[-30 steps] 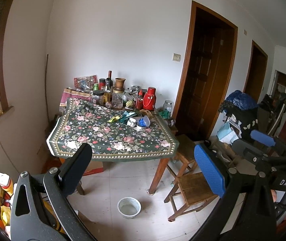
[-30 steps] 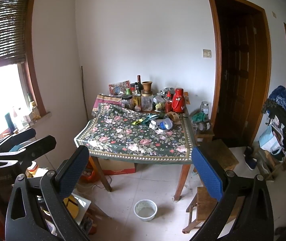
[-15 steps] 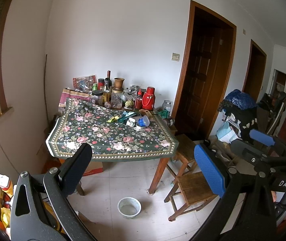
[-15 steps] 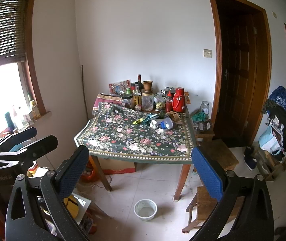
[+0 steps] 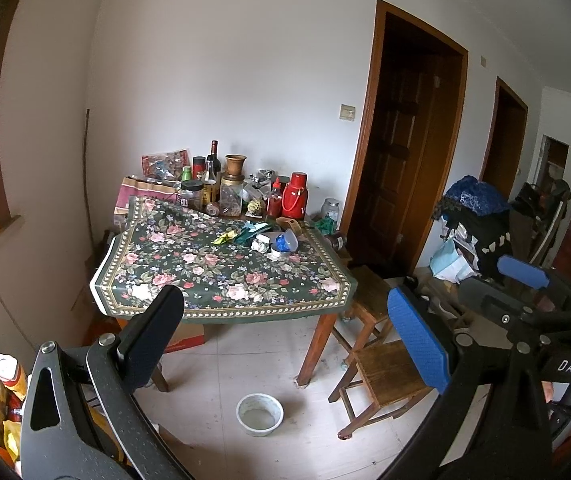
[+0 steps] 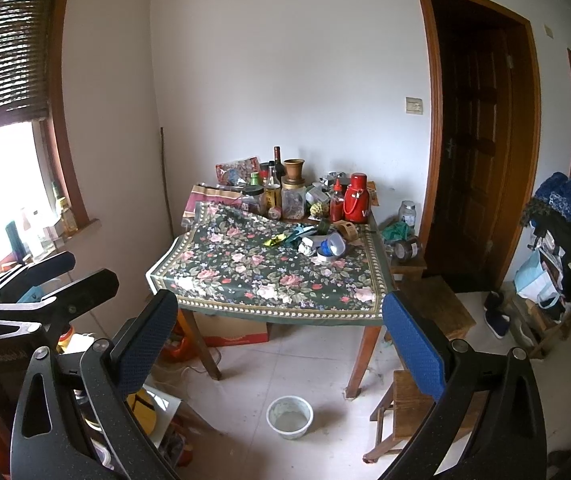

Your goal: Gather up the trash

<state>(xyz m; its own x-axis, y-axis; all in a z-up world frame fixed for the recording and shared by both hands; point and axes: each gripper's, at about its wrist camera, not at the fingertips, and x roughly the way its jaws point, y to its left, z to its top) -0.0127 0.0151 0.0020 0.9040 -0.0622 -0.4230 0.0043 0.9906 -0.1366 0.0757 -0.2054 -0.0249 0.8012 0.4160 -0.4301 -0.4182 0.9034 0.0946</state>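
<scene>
Left gripper point(image 5: 285, 344) wide open, empty, well short of the bench point(image 5: 213, 280). Right gripper point(image 6: 281, 344) likewise spread, holding nothing. Trash point(image 6: 309, 240) piled toward the bench's far right: wrappers, a crumpled white wad, a blue-lidded tub, just before bottles point(image 6: 277, 184) and a red flask point(image 6: 356, 198). White bowl point(image 6: 289, 417) on the floor below.

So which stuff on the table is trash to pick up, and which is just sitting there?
Likely trash:
yellow wrapper
teal wrapper
crumpled paper
blue scrap in an open tin

Just lying about:
red flask
wine bottle
jars
clay vase
stool
white bowl on the floor
</scene>
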